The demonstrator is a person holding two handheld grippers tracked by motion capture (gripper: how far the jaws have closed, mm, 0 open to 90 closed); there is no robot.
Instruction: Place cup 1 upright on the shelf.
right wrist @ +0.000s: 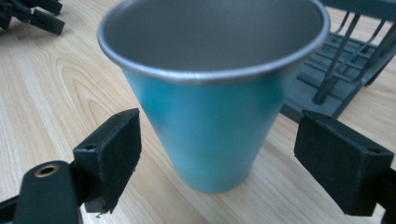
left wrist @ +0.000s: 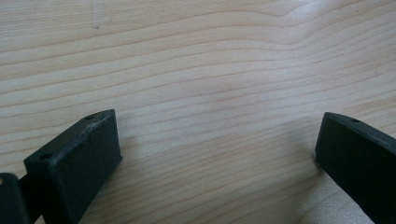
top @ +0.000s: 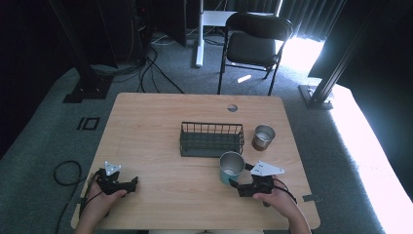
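Nothing is gripped yet: the blue cup (right wrist: 212, 107), just in front of the wire basket (top: 211, 139), is straddled, untouched, by the spread jaws of the right gripper (right wrist: 219, 158), while the left gripper (left wrist: 219, 154) is held open over bare table (left wrist: 196, 70) far to the basket's left.

Left gripper (top: 130, 184) low near table's left edge, jaws wide; right gripper (top: 237, 179) low at right, jaws wide.

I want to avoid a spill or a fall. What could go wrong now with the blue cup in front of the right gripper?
The right gripper is open around the blue cup, low on its narrow base; an uneven squeeze may tip it. The wire basket stands just behind, so a forward push could knock the cup against it.
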